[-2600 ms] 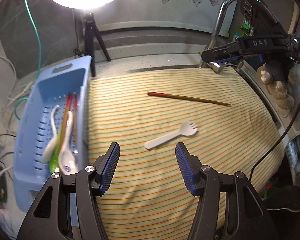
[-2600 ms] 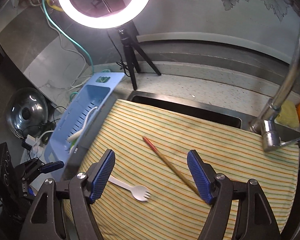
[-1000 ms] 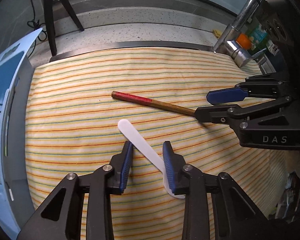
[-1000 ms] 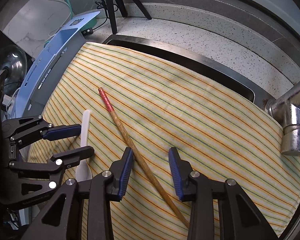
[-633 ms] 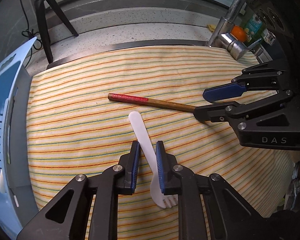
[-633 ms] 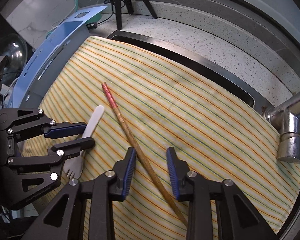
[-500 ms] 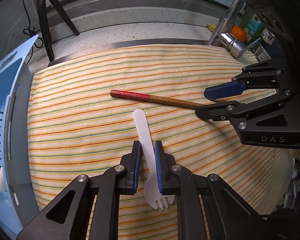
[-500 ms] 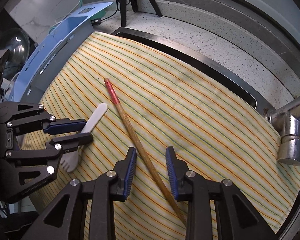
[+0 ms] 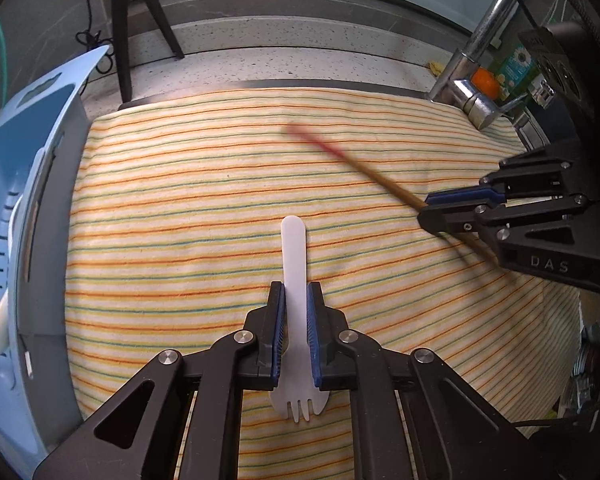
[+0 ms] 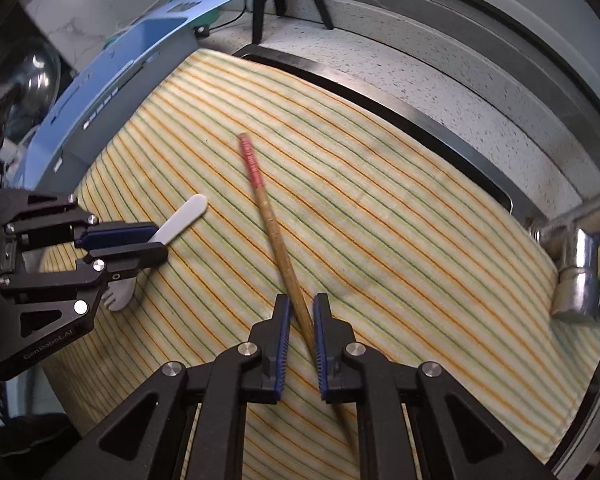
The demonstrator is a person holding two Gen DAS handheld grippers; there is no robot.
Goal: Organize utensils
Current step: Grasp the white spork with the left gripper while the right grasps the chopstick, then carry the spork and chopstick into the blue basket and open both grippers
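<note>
Your left gripper (image 9: 296, 312) clamps the white plastic spork (image 9: 295, 264); your right gripper (image 10: 300, 322) pinches the red-tipped wooden chopstick (image 10: 274, 228) off-centre, so it may pivot free.

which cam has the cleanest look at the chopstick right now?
Right wrist. The chopstick runs sharp from its red end down between the right gripper fingers. In the left wrist view it is motion-blurred, and its lower part disappears behind the right gripper.
</note>
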